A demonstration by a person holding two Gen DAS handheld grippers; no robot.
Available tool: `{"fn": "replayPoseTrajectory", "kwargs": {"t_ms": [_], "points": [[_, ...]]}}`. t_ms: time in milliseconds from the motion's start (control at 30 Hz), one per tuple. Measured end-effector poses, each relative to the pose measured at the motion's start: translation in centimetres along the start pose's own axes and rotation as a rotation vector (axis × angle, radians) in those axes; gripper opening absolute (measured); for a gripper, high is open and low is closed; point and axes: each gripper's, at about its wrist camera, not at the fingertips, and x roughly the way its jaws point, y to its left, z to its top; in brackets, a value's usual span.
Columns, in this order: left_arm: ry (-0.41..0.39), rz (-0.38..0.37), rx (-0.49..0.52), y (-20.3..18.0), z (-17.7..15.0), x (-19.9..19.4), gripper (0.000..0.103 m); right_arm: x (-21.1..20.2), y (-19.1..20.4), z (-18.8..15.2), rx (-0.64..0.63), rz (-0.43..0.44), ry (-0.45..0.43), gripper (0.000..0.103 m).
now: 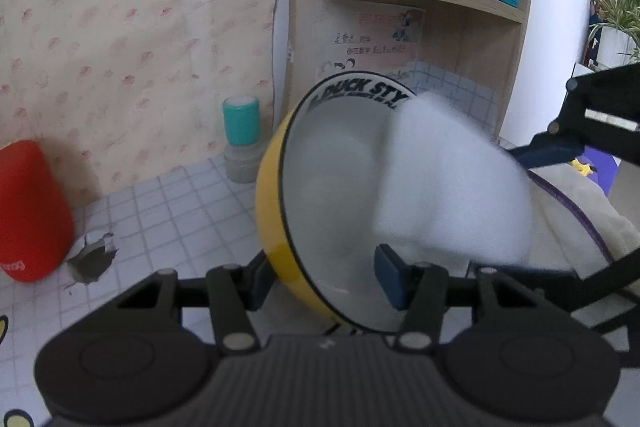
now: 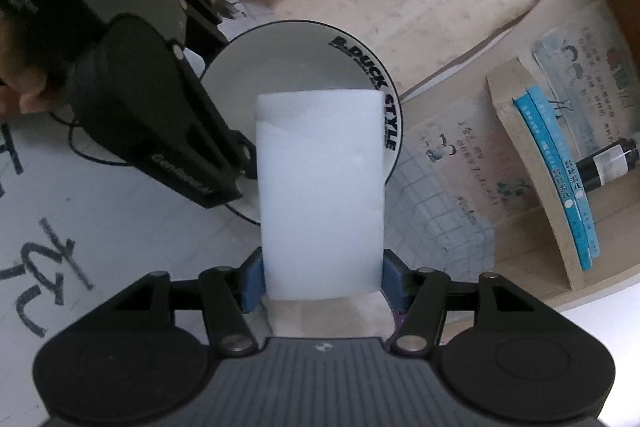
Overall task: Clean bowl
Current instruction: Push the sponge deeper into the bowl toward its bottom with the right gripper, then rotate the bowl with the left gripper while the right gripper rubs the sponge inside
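bowl (image 1: 320, 187) tipped on edge, mouth facing camera | left fingers (image 1: 392, 279) clamp its rim | right fingers (image 2: 394, 279) hold sponge (image 2: 320, 187) lengthwise

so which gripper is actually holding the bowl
The left gripper: its fingers straddle the yellow bowl's rim. The right gripper holds the white sponge.

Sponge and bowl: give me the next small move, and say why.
Probably push the white sponge deeper and sweep it around the inner wall. The left gripper clamps the tilted yellow bowl by its rim, opening toward the right gripper. That one holds the sponge, which only overlaps the lettered rim; whether it touches the white inside is unclear.
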Motion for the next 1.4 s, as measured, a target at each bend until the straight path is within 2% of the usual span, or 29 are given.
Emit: {"fn": "replayPoseTrajectory", "kwargs": {"t_ms": [67,133,400,767,933,1033,1133,1233,1267,1400], "points": [[0.0,-0.001,-0.002,0.1,0.0,0.0,0.051,-0.1,0.1,-0.2,0.008,0.009,-0.011,0.071],[0.001,-0.001,-0.002,0.0,0.0,0.0,0.051,-0.5,0.0,-0.5,0.017,0.007,-0.036,0.078],[-0.001,-0.002,-0.002,0.0,0.1,-0.1,0.051,-1.9,-0.6,-1.8,0.128,0.037,-0.117,0.079],[-0.003,-0.002,0.003,0.0,0.1,-0.1,0.051,-2.1,-1.0,-3.8,0.361,0.183,-0.193,0.079],[-0.003,-0.004,0.003,0.0,0.1,-0.1,0.051,-1.8,-0.7,-4.3,0.425,0.177,-0.216,0.079],[-0.004,-0.003,0.004,0.0,0.2,-0.1,0.051,-1.6,-0.5,-4.7,0.452,0.169,-0.216,0.078],[-0.004,-0.005,0.004,0.1,0.2,-0.1,0.051,-1.5,-0.6,-5.2,0.476,0.171,-0.223,0.068],[-0.004,-0.005,0.005,0.0,0.2,-0.1,0.051,-1.4,-0.8,-5.8,0.51,0.18,-0.234,0.067],[-0.005,-0.005,0.005,0.0,0.2,-0.1,0.051,-1.3,-0.8,-6.0,0.522,0.182,-0.24,0.062],[-0.005,-0.005,0.005,-0.1,0.2,-0.1,0.052,-1.3,-0.9,-6.3,0.54,0.188,-0.274,0.056]]}}
